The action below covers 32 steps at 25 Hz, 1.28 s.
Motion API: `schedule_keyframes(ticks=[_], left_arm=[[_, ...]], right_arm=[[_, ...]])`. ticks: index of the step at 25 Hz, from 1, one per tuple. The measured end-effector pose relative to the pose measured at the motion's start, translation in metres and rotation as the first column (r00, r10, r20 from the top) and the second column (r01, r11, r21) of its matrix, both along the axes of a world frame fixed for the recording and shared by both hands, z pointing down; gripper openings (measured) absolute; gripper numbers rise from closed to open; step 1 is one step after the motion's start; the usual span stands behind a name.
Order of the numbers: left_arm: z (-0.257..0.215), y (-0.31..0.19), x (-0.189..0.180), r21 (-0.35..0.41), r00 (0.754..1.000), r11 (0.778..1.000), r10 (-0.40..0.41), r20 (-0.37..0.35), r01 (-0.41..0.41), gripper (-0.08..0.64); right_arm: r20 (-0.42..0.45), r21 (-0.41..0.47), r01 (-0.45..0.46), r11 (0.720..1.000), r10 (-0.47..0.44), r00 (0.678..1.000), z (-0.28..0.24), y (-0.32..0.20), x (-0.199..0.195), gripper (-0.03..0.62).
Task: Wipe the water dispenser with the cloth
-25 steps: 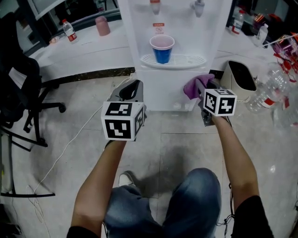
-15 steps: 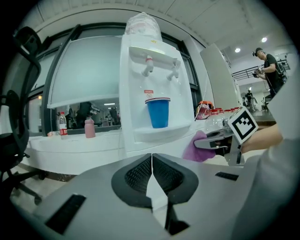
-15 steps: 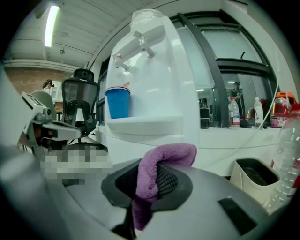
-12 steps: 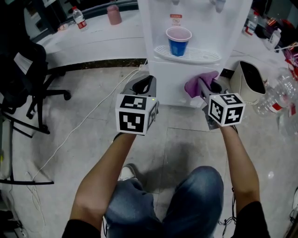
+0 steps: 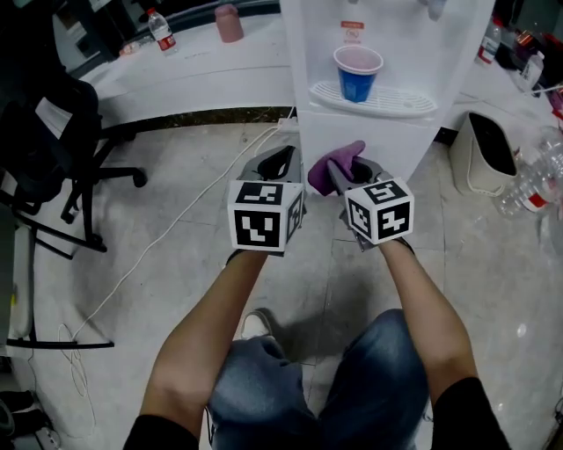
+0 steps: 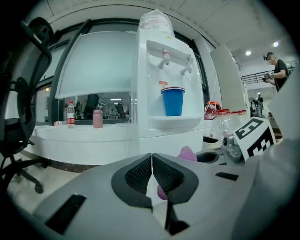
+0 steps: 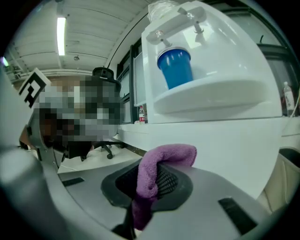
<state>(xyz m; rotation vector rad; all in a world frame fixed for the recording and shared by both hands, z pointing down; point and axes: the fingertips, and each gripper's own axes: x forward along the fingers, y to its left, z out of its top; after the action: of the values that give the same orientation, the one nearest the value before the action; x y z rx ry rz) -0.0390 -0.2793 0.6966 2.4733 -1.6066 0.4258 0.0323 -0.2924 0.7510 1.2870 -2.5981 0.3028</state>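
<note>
The white water dispenser (image 5: 387, 53) stands ahead with a blue cup (image 5: 356, 75) on its drip tray. My right gripper (image 5: 339, 171) is shut on a purple cloth (image 5: 332, 163), and the cloth sits close against the dispenser's lower front panel. In the right gripper view the cloth (image 7: 157, 166) folds over the jaws, right before the white panel (image 7: 220, 140). My left gripper (image 5: 274, 165) is shut with nothing in it, just left of the right one. From the left gripper view, the dispenser (image 6: 164, 89) rises ahead and the cloth (image 6: 187, 153) peeks out at right.
A white counter (image 5: 185, 79) carries a water bottle (image 5: 161, 31) and a pink tumbler (image 5: 229, 22). A black office chair (image 5: 53, 141) stands at left. A white cable (image 5: 167, 237) trails across the floor. A beige bin (image 5: 488, 154) and several plastic bottles (image 5: 528, 189) are at right.
Both grippers have come closer together; the right one carried the cloth leftward along the dispenser's lower front. The head view has shifted, so the dispenser sits further right.
</note>
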Motion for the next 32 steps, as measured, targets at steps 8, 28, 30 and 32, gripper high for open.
schedule_keyframes(ticks=[8,28,30,32], left_arm=[[0.009,-0.008,-0.009,-0.011,1.000,1.000,0.012,0.015,-0.012,0.028],[0.029,-0.029,-0.007,-0.037,0.992,0.995,0.098,0.077,-0.096,0.028],[0.031,-0.028,-0.004,-0.043,0.992,0.994,0.102,0.074,-0.099,0.028],[0.032,-0.027,0.003,-0.046,0.991,0.993,0.111,0.070,-0.108,0.028]], right_arm=[[0.025,-0.110,-0.013,0.994,0.016,1.000,0.060,-0.012,-0.049,0.044],[0.047,-0.206,-0.165,0.965,0.178,0.983,0.126,-0.054,-0.022,0.044],[0.042,-0.212,-0.187,0.959,0.200,0.979,0.127,-0.053,-0.008,0.044],[0.034,-0.219,-0.214,0.952,0.227,0.973,0.129,-0.051,0.010,0.044]])
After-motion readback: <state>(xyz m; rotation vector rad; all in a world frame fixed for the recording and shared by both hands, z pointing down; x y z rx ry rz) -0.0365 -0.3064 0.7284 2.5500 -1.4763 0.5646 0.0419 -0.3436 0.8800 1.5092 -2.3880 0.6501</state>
